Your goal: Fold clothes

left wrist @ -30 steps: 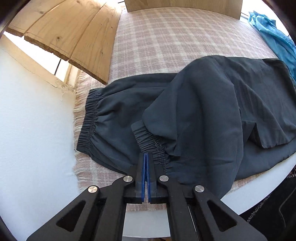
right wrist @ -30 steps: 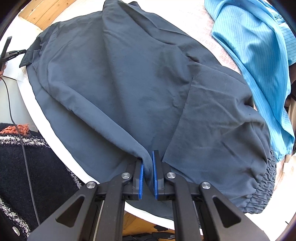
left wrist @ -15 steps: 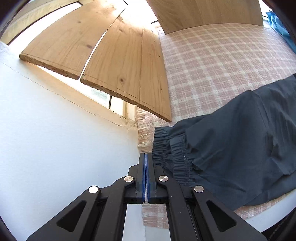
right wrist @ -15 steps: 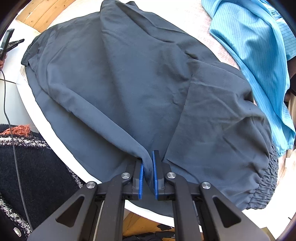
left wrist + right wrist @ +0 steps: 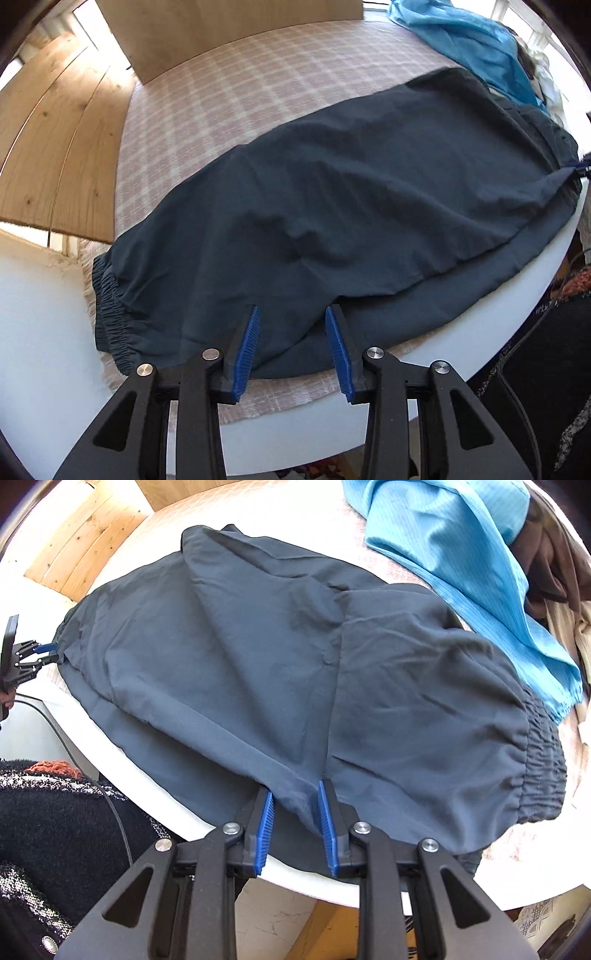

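Trousers (image 5: 351, 206): one dark pair, folded leg over leg, lying lengthwise along the near edge of the round white table (image 5: 480, 332) on one pink checked cloth (image 5: 229, 92); two elastic cuffs stacked at the left end in the left wrist view, gathered waistband at the right end in the right wrist view. Other garments: one blue (image 5: 469, 542), one brown (image 5: 554, 554), one cream (image 5: 576, 627), all heaped past the waistband. Left gripper (image 5: 291, 314): jaws have just been opening, now parted, cloth lying loose between them, pads not pressing on it. Right gripper (image 5: 295, 788): jaws have just been opening, narrower gap, the fold's edge runs between the pads without being pinched. Grippers counted: two. One person in a black knit sleeve (image 5: 55, 812) at the near edge. No labels, brands or writing legible anywhere.
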Demonstrator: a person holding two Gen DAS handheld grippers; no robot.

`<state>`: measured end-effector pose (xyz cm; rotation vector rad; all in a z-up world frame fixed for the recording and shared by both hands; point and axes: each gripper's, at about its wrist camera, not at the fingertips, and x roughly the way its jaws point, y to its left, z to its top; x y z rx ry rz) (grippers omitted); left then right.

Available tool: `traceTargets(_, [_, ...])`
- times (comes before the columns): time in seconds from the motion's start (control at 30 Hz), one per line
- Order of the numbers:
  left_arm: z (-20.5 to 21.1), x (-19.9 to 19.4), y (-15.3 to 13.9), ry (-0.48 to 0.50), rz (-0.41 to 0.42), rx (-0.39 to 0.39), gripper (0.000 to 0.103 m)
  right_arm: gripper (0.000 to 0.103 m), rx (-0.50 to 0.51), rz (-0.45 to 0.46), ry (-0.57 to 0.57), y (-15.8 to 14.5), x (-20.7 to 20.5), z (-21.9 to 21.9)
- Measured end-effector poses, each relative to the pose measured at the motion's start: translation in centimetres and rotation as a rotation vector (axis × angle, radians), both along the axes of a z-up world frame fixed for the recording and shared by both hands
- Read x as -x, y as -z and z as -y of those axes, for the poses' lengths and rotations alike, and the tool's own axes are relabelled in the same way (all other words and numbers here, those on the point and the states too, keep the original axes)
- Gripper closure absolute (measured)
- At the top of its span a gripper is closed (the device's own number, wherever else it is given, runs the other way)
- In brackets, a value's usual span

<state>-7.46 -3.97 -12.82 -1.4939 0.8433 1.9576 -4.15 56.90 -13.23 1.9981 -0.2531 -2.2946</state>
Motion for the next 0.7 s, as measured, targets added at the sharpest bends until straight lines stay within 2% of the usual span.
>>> traceTargets(0.13, [-2.1,0.4,2.7,0.121,-0.019,0.114,0.066,0.078,-0.011,0.015,0.003,0.4,-1.6,0.2])
traceTargets(0.2, [-2.9,1.0,3.7,0.158,-0.028,0.157,0.071,0.078,-0.038,0.015,-0.005,0.3,-1.8,-0.1])
traceTargets(0.23, [-3.1,1.2,3.9,0.170,-0.006,0.152,0.082,0.077,-0.044,0.011,-0.004,0.1,-1.9,-0.2])
traceTargets(0.27, [-3.3,1.4,4.1,0.182,0.018,0.143,0.100,0.077,-0.050,0.006,-0.004,0.0,-2.1,-0.4])
traceTargets(0.3, [-3.4,1.7,4.1,0.177,0.037,0.129,0.102,0.077,-0.055,0.002,-0.003,-0.2,-2.2,-0.5])
traceTargets(0.47, [-2.5,2.7,2.2,0.140,0.069,0.038,0.102,0.073,-0.084,-0.010,0.021,-0.4,-2.8,-1.8])
traceTargets(0.6, [-0.5,2.7,0.8,0.098,0.085,0.026,0.102,0.071,-0.096,-0.018,0.034,-1.1,-3.8,-2.8])
traceTargets(0.7, [0.7,2.0,1.7,0.098,0.130,0.077,0.102,0.067,-0.107,-0.037,0.084,-1.9,-5.6,-4.1])
